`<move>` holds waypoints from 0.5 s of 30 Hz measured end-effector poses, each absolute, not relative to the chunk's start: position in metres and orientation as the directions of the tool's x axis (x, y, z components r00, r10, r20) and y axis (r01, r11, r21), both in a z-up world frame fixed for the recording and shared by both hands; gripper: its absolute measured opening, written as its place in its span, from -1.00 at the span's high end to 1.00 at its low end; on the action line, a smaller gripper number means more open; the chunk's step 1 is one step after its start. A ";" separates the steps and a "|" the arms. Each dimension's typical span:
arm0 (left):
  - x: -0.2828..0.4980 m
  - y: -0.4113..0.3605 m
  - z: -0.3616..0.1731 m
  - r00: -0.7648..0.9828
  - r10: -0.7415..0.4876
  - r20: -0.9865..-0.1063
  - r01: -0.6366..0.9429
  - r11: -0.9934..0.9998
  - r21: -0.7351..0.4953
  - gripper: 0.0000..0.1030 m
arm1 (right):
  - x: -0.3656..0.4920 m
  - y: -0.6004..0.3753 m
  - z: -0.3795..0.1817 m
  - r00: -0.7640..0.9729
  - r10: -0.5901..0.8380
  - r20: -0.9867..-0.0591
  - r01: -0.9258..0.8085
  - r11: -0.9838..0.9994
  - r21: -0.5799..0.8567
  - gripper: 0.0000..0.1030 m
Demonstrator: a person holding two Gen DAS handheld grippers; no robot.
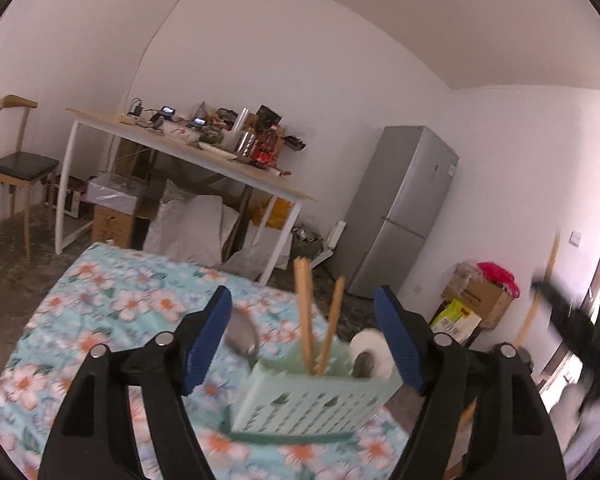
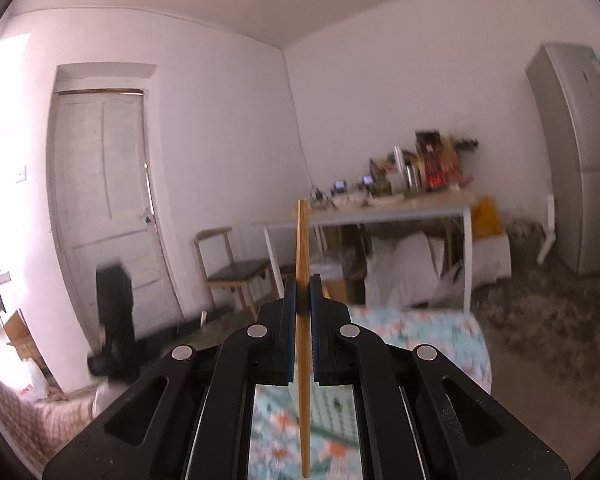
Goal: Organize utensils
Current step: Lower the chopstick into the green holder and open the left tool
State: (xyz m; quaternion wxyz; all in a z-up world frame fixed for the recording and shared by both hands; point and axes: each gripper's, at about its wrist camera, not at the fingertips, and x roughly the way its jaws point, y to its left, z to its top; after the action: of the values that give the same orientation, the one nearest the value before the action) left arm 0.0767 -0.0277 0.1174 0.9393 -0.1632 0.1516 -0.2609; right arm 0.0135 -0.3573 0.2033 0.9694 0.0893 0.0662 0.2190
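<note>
Sorting chopsticks into the holder, partly done.
Two chopsticks (image 1: 306,312) and spoons (image 1: 242,334) stand in the green holder (image 1: 312,400); left tongs (image 1: 302,340) gape empty, right tongs (image 2: 302,308) pinch another chopstick (image 2: 302,264).

left gripper (image 1: 304,338): black arms; blue pads; silver rivets | right gripper (image 2: 303,300): same

Desk (image 1: 112,296) w/ floral cloth
Mint utensil caddy (image 1: 312,400) stands on it, nr the front edge.
</note>
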 end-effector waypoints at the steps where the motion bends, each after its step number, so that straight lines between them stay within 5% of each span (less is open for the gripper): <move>1: 0.072 -0.022 0.110 0.817 -0.535 -0.217 0.435 0.817 -0.377 -0.46 | 0.016 -0.355 0.210 0.895 0.439 -0.076 -0.419 0.888 0.192 0.91; 8: 0.059 -0.003 0.068 0.804 -0.494 -0.330 0.379 0.855 -0.354 -0.55 | 0.052 -0.340 0.245 0.903 0.428 -0.017 -0.423 0.897 0.124 0.91; 15: 0.051 0.004 0.039 0.810 -0.430 -0.399 0.315 0.893 -0.322 -0.61 | 0.095 -0.323 0.230 0.924 0.377 -0.064 -0.374 0.926 0.054 0.91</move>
State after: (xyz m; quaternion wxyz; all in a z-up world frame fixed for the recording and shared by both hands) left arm 0.0513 0.0041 0.0388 0.9436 -0.1211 0.2366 -0.1973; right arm 0.0953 -0.3228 0.2300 0.9806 0.0203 0.0368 0.1914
